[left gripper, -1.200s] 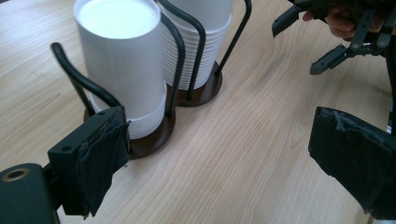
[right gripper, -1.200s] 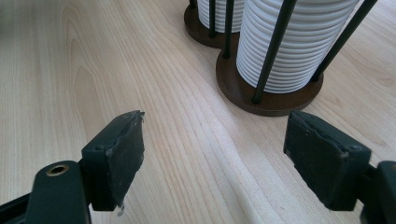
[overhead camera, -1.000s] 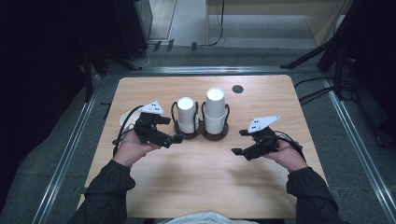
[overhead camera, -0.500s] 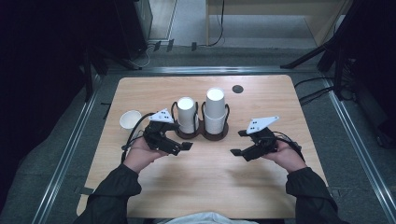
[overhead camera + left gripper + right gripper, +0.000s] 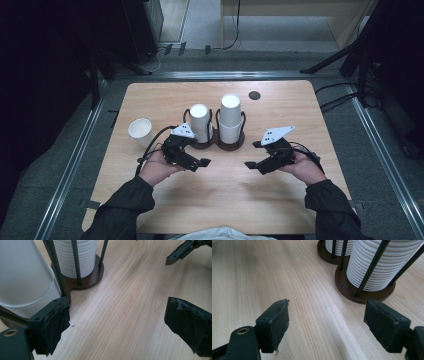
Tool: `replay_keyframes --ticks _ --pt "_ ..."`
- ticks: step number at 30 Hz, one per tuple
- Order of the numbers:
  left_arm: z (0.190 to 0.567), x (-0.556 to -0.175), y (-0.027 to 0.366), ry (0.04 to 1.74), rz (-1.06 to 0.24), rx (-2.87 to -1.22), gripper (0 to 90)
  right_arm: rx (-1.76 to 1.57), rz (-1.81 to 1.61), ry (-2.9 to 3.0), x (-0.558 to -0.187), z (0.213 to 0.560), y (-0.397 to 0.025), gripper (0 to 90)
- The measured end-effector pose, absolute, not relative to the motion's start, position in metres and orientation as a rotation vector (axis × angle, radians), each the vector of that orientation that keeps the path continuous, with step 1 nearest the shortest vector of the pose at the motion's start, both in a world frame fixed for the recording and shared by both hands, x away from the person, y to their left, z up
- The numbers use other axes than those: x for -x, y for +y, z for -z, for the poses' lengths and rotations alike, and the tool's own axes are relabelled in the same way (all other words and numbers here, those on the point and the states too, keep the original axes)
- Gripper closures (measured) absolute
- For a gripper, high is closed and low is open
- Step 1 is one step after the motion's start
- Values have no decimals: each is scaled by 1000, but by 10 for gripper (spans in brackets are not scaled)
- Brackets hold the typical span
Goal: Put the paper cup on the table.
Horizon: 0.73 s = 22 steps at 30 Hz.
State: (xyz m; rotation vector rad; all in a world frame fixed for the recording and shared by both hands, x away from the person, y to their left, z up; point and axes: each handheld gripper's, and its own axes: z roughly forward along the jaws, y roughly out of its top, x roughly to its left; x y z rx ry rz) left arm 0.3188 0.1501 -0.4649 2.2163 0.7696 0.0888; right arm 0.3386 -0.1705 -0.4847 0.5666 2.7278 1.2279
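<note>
A dark wooden cup holder stands mid-table with two stacks of white paper cups, a shorter left stack and a taller right stack. A single white cup stands upright to the left, apart from the holder. My left gripper is open and empty just in front of the left stack; in its own view the left gripper has that stack close by its left jaw. My right gripper is open and empty, in front and to the right of the holder; the right gripper faces the holder's base.
A small black round mark lies near the table's far edge. Metal rails run along both sides of the table. The right gripper's jaw shows at the top right of the left gripper view.
My left gripper has moved right and toward the person, away from the single cup, which now stands in plain sight. The right gripper has not moved.
</note>
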Motion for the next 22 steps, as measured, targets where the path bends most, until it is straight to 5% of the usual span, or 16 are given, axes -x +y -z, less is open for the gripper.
replay_keyframes --ticks 22 --pt "474 -321 150 754 -80 -2279 63 -541 -1228 2726 -338 485 -170 203"
